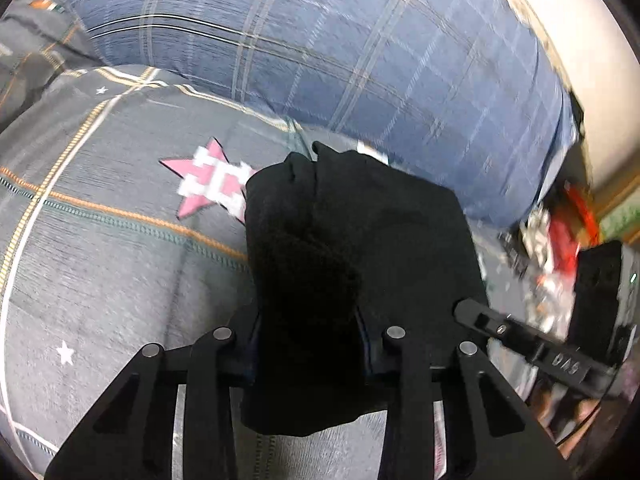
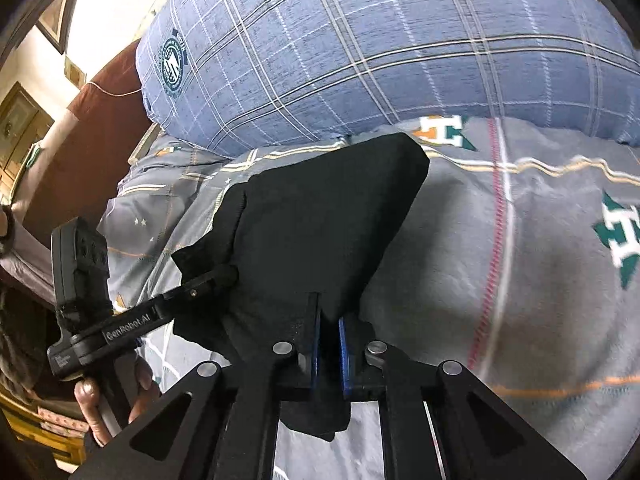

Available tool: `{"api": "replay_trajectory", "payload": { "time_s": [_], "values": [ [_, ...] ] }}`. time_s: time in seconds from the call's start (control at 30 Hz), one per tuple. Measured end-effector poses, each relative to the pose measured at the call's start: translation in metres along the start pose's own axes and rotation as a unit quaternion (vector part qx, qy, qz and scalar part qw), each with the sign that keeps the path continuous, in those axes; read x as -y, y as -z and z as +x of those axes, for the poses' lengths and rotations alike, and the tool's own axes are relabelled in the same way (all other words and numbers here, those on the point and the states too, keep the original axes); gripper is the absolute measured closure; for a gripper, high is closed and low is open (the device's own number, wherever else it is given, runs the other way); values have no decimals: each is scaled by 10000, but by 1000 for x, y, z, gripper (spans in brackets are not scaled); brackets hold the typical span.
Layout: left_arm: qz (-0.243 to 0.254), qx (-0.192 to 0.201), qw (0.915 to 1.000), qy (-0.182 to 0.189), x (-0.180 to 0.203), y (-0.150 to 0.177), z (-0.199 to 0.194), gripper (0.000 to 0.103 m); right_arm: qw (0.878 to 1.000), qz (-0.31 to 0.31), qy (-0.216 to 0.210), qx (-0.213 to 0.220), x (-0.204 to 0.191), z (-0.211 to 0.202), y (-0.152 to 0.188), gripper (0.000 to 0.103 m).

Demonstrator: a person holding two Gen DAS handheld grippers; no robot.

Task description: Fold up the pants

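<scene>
left wrist: close, forward | right wrist: close, forward | shared: pants (image 1: 360, 240)

Left tongs (image 1: 308, 320) matte black, flat triangular link arms, round silver pivot pins, right tongs (image 2: 330, 344) same black frame, blue finger pads (image 2: 345, 354), white "GenRobot.AI" lettering on the side bar, bare-skinned hand (image 2: 116, 396) on the handle

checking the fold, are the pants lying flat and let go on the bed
No, both the left gripper and right gripper pinch the black pants.
</scene>
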State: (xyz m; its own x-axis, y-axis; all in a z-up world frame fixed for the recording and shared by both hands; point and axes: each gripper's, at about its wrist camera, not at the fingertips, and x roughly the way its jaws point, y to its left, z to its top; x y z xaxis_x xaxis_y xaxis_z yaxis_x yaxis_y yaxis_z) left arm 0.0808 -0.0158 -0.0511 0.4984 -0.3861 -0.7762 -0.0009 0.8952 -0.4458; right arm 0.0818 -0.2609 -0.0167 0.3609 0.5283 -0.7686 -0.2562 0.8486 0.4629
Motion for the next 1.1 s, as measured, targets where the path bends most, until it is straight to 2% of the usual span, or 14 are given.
{"api": "replay_trajectory", "payload": {
  "time_s": [0.03,0.1,0.17,0.23,0.27,0.3,0.33,0.43,0.6,0.73,0.83,0.93,1.0,1.1],
  "values": [
    [56,-112,9999,-55,2,1,8,67,10000,25,21,-90,4,1,2,91],
    [138,-340,9990,-268,4,1,22,58,9992,14,188,-353,11,13,6,90],
    [128,-373,9988,-279,2,-5,22,54,9977,163,302,-585,22,27,6,80],
    [148,-215,9992,-293,2,-9,12,46,9980,367,248,-452,31,22,1,59],
    [188,-75,9989,-420,2,-12,7,40,9984,432,194,-302,34,17,-3,50],
    [239,3,9984,-518,3,-15,3,38,9987,462,161,-174,36,12,-6,37],
    [296,71,9979,-573,4,-18,-2,38,9987,486,158,-12,37,7,-11,36],
    [404,180,9969,-653,11,-36,-4,31,9984,522,188,80,41,11,-23,36],
    [569,-330,9948,-772,24,-67,32,31,9972,732,123,42,49,33,-47,36],
    [128,-546,9982,-207,5,-57,48,31,9973,671,296,-14,53,50,-58,36],
    [115,-541,9984,-112,6,-59,45,37,9972,693,201,-207,55,65,-60,50],
    [-10,-549,9985,-66,5,-59,43,44,9981,511,277,-193,48,67,-60,59],
    [13,-493,9988,-74,7,-57,39,48,9984,424,337,-154,43,65,-59,64],
    [75,-461,9989,-92,9,-55,36,47,9988,304,376,-85,38,61,-59,65]
  ]
}}
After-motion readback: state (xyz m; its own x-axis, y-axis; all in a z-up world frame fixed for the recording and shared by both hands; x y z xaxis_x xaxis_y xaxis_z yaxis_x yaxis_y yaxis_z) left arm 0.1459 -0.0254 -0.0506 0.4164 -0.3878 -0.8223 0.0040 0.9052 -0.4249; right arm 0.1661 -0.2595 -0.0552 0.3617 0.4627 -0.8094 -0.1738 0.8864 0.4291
